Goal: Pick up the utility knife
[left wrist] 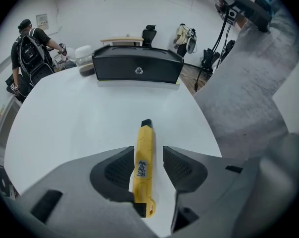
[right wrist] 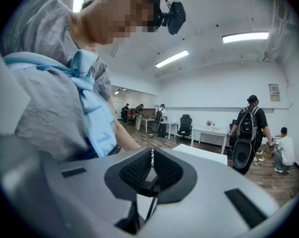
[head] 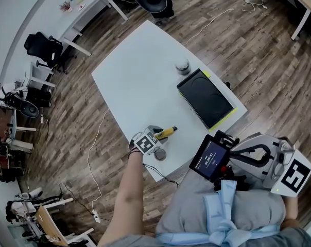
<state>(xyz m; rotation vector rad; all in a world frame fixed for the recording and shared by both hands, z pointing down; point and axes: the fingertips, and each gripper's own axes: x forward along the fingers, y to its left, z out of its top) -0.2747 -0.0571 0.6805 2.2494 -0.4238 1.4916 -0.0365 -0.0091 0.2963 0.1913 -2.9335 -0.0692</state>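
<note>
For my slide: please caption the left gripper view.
Open left gripper straddles the utility knife on a white table.

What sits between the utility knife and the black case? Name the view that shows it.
Nothing: from the utility knife to the black case the white table is bare. The left gripper view shows it plainly, and the head view agrees.

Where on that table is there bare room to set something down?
The wide left stretch of the table, from far corner to utility knife, is bare. Crowded: the right edge with black case and jar, and around the left tool.
</note>
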